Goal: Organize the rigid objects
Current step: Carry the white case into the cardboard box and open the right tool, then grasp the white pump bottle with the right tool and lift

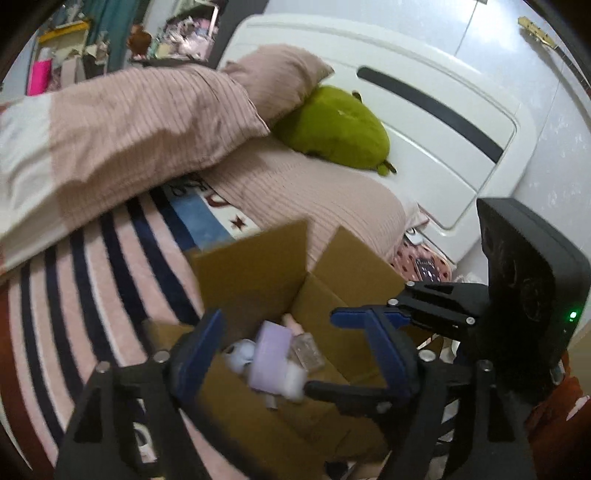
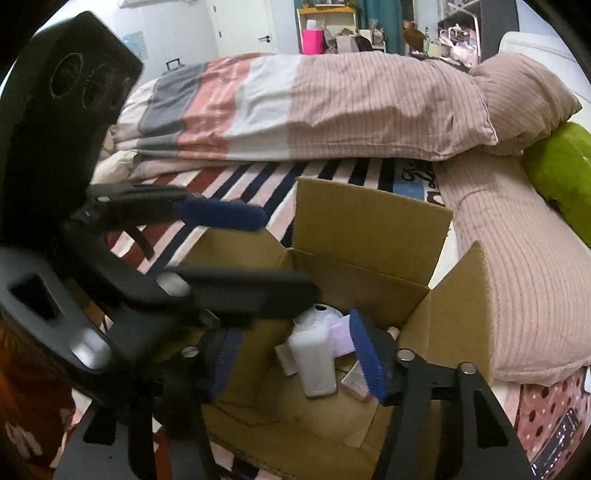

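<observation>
Over the cardboard box [image 1: 258, 266] on the bed, the left tool [image 1: 295, 354] hung with jaws apart and empty, a lilac box [image 1: 271, 354] and small bottles already lying inside. The right tool [image 2: 299, 358] also gaped empty above a white bottle [image 2: 314, 354], so most sorting looked done. Only the right view showed the far cluttered shelf [image 2: 325, 22]; only the left showed the headboard [image 1: 424, 122].

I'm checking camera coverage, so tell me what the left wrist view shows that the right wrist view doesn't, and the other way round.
Only the left wrist view shows the white headboard with its dark stripe and the whole green plush. Only the right wrist view shows the white door, the pink bin on the yellow shelf, and the white bottle lying in the box. Both show the open cardboard box on the striped blanket, the folded duvet, and both claws open over the box.
</observation>
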Motion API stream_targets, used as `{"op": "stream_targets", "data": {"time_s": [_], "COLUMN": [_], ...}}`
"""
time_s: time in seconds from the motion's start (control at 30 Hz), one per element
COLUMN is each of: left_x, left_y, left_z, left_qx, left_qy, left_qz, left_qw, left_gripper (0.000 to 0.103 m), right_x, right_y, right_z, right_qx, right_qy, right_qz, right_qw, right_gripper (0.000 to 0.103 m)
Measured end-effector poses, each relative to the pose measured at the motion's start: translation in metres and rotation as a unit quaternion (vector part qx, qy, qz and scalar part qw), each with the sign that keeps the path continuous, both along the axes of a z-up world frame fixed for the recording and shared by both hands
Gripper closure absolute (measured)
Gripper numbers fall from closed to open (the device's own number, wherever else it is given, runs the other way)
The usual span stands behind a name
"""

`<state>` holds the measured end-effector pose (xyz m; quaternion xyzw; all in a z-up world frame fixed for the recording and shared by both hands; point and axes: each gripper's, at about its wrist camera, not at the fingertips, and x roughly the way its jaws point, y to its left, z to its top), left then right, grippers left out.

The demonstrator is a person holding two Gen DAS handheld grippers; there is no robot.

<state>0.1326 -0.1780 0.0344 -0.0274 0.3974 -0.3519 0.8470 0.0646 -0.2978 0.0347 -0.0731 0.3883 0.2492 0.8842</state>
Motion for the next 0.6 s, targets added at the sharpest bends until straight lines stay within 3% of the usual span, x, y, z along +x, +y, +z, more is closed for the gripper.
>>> {"op": "stream_targets", "data": {"time_s": [0.23, 0.5, 0.6], "left_x": [-0.036, -0.084, -0.1], "left_y": [0.067, 0.158, 0.189], "left_z": [0.019, 0.003, -0.015], "left_qx": [0.006, 0.036, 0.044], "left_qy": [-0.045, -0.074, -0.076], "left_qz": [0.067, 0.152, 0.172], "left_qw": [0.9968, 0.985, 0.9811], "left_gripper": [0.024, 0.024, 0.024], "right_x": [-0.037, -0.072, -0.075], "right_y": [0.041, 0.131, 0.155], "right_z": [0.024, 0.014, -0.007], "right_qx": [0.029, 0.032, 0.022], "right_qy": [-0.047, -0.015, 0.002], "right_qz": [0.073, 0.186, 0.202], "right_qw": [0.996, 0.982, 0.979], "right_gripper": [0.047, 0.046, 0.035]}}
